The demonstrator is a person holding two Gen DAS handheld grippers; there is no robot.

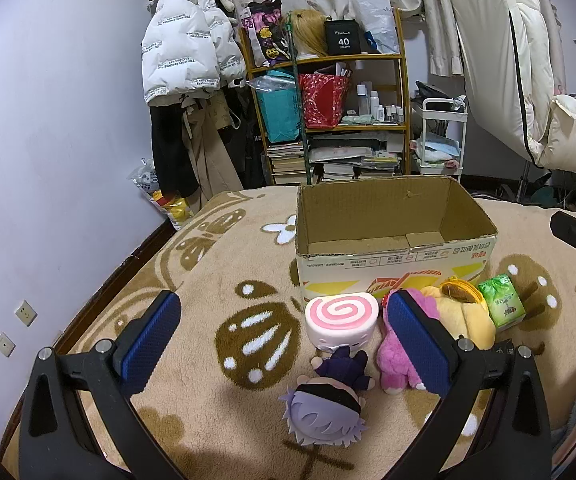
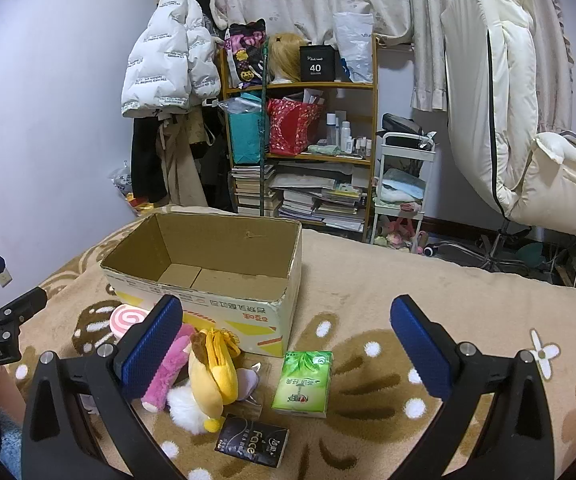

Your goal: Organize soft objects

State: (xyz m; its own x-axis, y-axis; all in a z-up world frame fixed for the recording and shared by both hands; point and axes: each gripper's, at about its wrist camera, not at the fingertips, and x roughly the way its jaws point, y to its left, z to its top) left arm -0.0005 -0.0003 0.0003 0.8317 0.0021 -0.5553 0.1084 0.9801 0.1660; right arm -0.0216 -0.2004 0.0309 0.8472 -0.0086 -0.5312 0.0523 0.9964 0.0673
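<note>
An open, empty cardboard box (image 1: pixel 391 276) (image 2: pixel 248 316) stands on the beige patterned blanket (image 1: pixel 208 280). In front of it lie a pink swirl-roll cushion (image 1: pixel 341 320) (image 2: pixel 126 318), a small doll with pale hair and a black blindfold (image 1: pixel 323 404), a pink plush (image 1: pixel 395 356) (image 2: pixel 166 376), a yellow plush (image 1: pixel 463 316) (image 2: pixel 212 376) and a green tissue pack (image 1: pixel 501 304) (image 2: pixel 303 384). A black "Face" packet (image 2: pixel 254 442) lies nearest. My left gripper (image 1: pixel 284 332) is open above the cushion and doll. My right gripper (image 2: pixel 286 336) is open above the yellow plush and tissue pack.
A wooden shelf (image 1: pixel 327 100) with books, bags and bottles stands behind the bed, a white puffer jacket (image 1: pixel 188 52) beside it. A white cart (image 2: pixel 401 184) and a padded chair (image 2: pixel 527 140) stand at the right. A wall (image 1: pixel 48 120) runs along the bed's left edge.
</note>
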